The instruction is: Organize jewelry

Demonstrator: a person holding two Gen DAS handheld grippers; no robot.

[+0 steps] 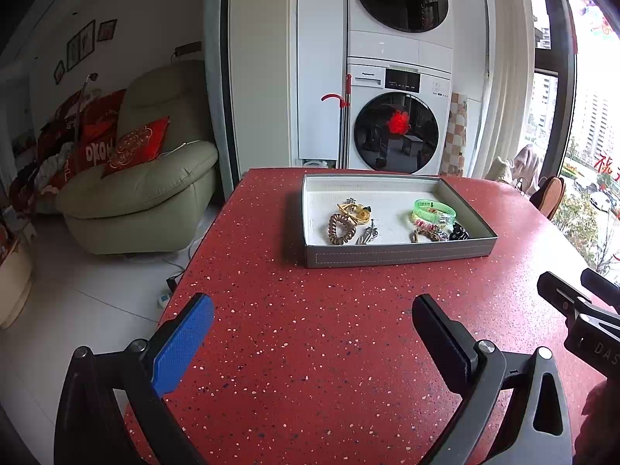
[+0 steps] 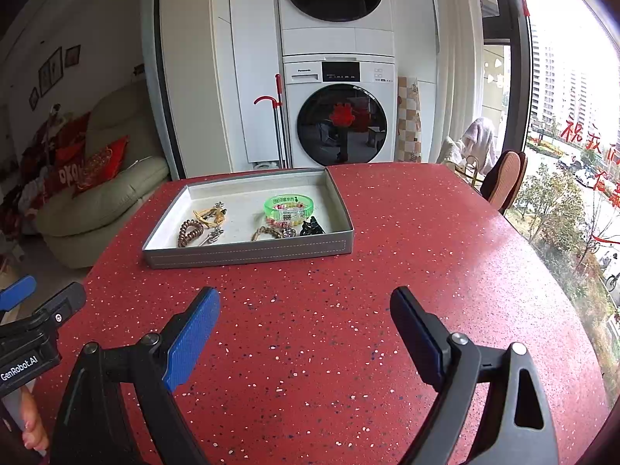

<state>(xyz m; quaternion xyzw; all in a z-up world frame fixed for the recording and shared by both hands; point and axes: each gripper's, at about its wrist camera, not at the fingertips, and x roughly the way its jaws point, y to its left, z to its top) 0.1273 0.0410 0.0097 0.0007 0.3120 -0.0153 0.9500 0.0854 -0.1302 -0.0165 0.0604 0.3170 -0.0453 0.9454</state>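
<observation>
Lying in a shallow grey tray [image 1: 399, 257] near the far edge of the red speckled table [image 1: 329, 348], the jewelry is gathered along the tray's near wall in two loose clusters. Toward the near-left corner a brown coil hair tie [image 1: 341, 229] is seen, touching a gold piece; toward the near-right corner a green bangle [image 1: 434, 210] and a black claw clip [image 1: 460, 231] are found. The tray's long axis is set across both views, its long side turned toward the grippers. The left gripper [image 1: 312, 319] is held over bare table, jaws spread wide and nothing between them; the right gripper [image 2: 304, 312] is likewise wide open and empty. The tray is seen ahead of the left gripper and slightly to its right, but ahead-left of the right gripper. Neither is judged clearly nearer.
</observation>
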